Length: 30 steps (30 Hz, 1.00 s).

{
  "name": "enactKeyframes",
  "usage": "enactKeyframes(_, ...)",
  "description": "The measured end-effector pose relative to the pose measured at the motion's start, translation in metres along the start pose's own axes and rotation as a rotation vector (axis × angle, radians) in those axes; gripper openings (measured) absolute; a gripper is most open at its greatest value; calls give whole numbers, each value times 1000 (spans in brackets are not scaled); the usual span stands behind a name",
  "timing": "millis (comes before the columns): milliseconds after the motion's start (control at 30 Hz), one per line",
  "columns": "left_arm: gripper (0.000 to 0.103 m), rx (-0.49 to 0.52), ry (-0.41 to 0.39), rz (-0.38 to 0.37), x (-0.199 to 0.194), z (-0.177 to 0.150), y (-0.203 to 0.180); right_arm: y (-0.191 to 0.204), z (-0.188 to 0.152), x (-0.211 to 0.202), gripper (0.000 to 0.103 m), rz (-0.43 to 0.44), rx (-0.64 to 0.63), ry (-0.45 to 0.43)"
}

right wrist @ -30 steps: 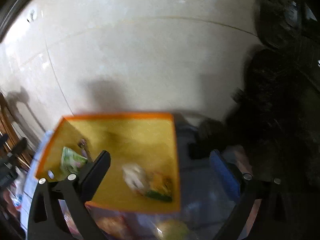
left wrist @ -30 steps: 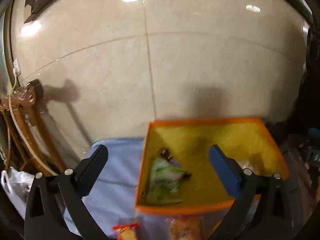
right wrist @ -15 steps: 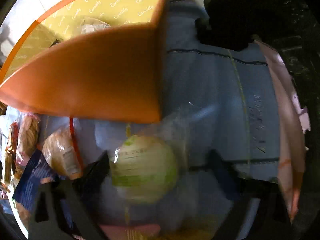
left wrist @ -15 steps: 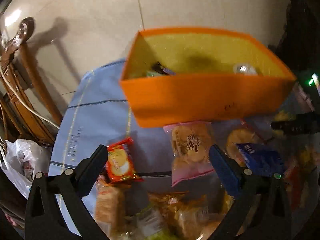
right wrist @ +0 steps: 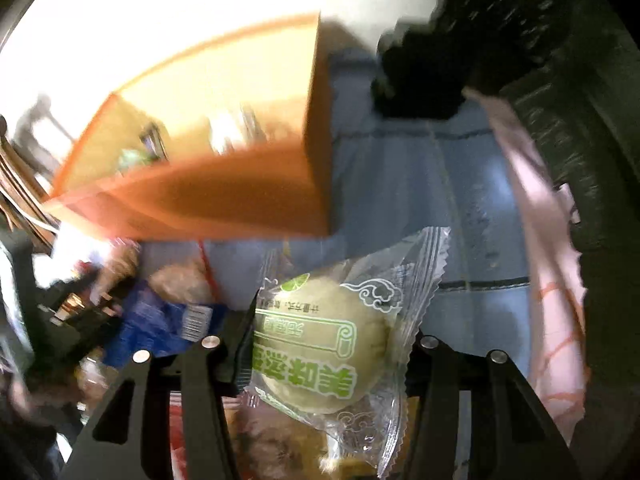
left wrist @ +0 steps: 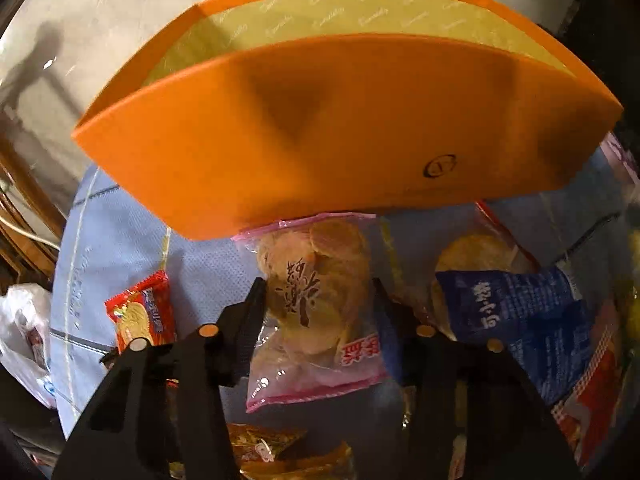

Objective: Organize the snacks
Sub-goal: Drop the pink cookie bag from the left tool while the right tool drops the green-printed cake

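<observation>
A pale tiled wall (left wrist: pixel 120 20) stands behind a table covered with a light blue cloth (left wrist: pixel 120 240), and wooden furniture shows at the far left. An orange box (left wrist: pixel 340 128) with a yellow inside stands at the far side of the cloth, its near wall touching the top edge of a pink-edged cracker bag (left wrist: pixel 316 312). The left gripper (left wrist: pixel 318 300) has just been closing its jaws, which now press on both sides of this bag as it lies on the cloth. A small red biscuit packet (left wrist: pixel 142 312) lies to the left, and a blue snack bag (left wrist: pixel 516 320) to the right, overlapping another cracker pack. More wrapped snacks lie nearer, partly hidden. The right gripper (right wrist: pixel 332 344) has likewise just been closing and grips a clear wrapper with green print holding a round pale cake (right wrist: pixel 324 344), near the box's right corner. A dark object (right wrist: pixel 424 76) sits far right on the cloth.
</observation>
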State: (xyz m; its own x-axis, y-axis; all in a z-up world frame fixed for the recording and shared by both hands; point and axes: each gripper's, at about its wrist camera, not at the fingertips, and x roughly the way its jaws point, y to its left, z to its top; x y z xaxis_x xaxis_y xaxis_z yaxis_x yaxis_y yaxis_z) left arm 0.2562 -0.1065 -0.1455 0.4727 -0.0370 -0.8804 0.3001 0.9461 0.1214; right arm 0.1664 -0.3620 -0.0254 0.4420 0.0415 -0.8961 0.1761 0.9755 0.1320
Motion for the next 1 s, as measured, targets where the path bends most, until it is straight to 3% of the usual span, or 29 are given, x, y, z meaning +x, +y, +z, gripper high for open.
enactKeyframes(200, 43, 5, -41, 17, -33, -5, 2, 6, 19, -47, 52, 34, -4, -131)
enactKeyframes(433, 43, -12, -182, 71, -107, -4, 6, 30, 21, -88, 52, 93, -15, -220)
enactKeyframes(600, 43, -2, -304, 80, -152, 31, 10, 50, 35, -105, 52, 82, -29, -281)
enactKeyframes(733, 43, -76, -390, 24, -182, 73, 24, 67, 55, -115, 53, 21, -46, -363)
enactKeyframes(867, 43, -98, -432, 36, -192, 108, 32, 75, 75, -108, 53, -3, -16, -402)
enactKeyframes(1000, 43, -126, -407, 12, -183, 126, 35, 83, 90, -102, 53, -28, -14, -432)
